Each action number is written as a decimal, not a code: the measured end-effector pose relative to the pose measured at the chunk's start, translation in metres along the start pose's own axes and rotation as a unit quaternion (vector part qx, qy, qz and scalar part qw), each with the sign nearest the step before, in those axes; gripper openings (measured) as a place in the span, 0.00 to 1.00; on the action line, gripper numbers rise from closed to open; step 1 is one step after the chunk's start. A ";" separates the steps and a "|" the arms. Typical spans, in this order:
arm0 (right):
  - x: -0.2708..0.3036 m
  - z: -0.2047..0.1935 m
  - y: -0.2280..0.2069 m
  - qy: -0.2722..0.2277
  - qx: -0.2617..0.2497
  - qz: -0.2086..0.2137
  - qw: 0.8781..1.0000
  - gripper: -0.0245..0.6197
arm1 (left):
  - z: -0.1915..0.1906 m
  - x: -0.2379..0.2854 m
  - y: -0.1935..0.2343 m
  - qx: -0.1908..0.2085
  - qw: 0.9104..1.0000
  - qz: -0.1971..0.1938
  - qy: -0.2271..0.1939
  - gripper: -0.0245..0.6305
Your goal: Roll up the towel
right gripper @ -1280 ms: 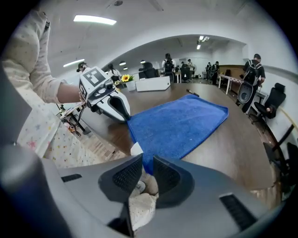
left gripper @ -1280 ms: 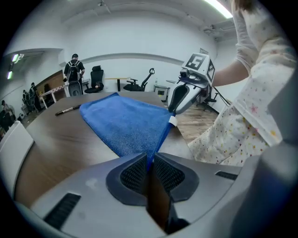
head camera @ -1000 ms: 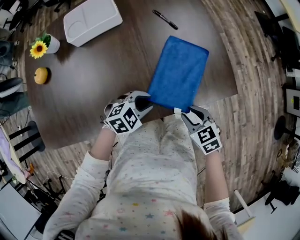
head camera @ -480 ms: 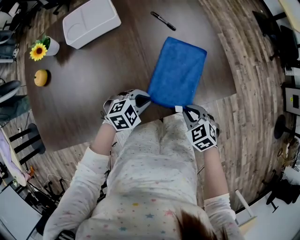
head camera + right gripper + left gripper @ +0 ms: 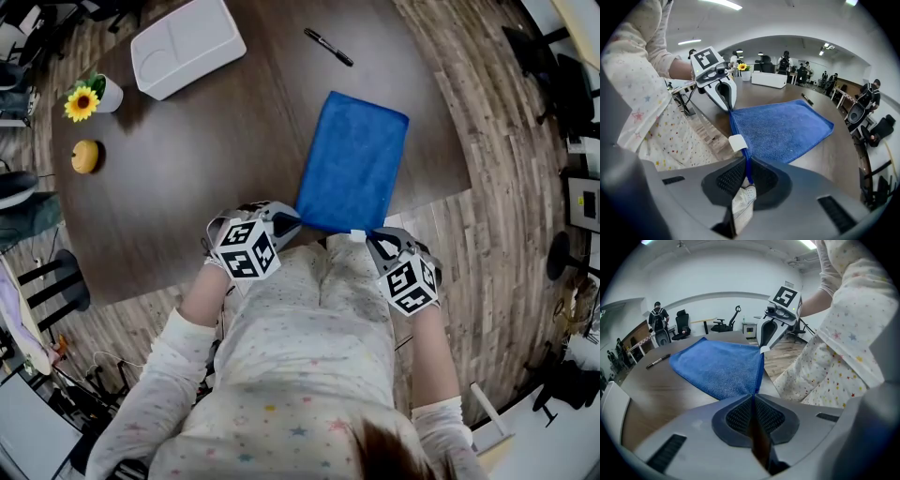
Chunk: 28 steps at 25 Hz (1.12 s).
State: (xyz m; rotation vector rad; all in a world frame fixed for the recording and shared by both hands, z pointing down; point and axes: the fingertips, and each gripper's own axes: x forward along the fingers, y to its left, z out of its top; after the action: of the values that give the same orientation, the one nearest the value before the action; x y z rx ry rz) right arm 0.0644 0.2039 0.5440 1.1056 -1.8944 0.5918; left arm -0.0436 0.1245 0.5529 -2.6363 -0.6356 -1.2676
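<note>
My left tongs (image 5: 287, 221) just closed, pinching towel (image 5: 353, 161) near-left corner. My right tongs (image 5: 375, 240) pinch near-right corner by white tag (image 5: 357, 232). Towel flat on table (image 5: 216, 159), near edge at rim.

Our left claw (image 5: 289, 221) has just closed on the towel's (image 5: 353, 161) near corner, and with the right claw (image 5: 375, 240) we've dragged it nearer us.

Left tool (image 5: 292, 222), jaws just closed, and right tool (image 5: 373, 237) each pinch a towel (image 5: 354, 159) corner
</note>
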 end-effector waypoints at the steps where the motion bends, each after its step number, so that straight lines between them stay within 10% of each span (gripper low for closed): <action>1: -0.002 0.001 0.000 -0.001 0.004 0.001 1.000 0.09 | 0.002 -0.002 -0.001 -0.007 1.000 -0.001 -0.003 0.07; 28: -0.010 0.087 -0.213 -0.095 0.103 0.070 0.988 0.09 | 0.093 -0.018 0.226 -0.122 0.982 0.139 -0.043 0.07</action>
State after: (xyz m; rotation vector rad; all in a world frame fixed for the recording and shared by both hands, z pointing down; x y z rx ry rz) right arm 0.2146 0.0388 0.4865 1.2021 -2.1244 0.7991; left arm 0.1113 -0.0554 0.4913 -2.8604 -0.1162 -1.2199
